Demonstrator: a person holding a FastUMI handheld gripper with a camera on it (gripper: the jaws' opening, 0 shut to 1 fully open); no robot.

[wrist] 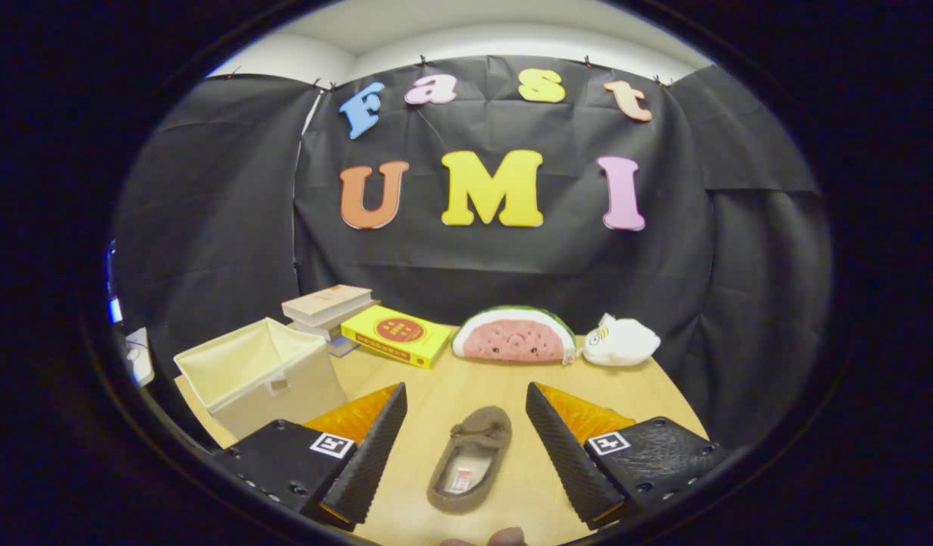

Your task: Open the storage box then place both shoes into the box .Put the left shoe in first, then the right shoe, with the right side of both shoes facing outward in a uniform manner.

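Brown shoe (470, 457), cream storage box (258, 375)

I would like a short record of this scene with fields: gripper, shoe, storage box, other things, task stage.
gripper: gripper open, fingers spread wide, holding nothing
shoe: one brown slipper flat on the wooden table, between the fingers, opening up, touched by neither
storage box: cream fabric box, open at the top, beside the left finger, nothing seen inside
other things: stacked books and a yellow book behind the box; watermelon plush and white plush beyond the fingers
task stage: box open; slipper not yet in it
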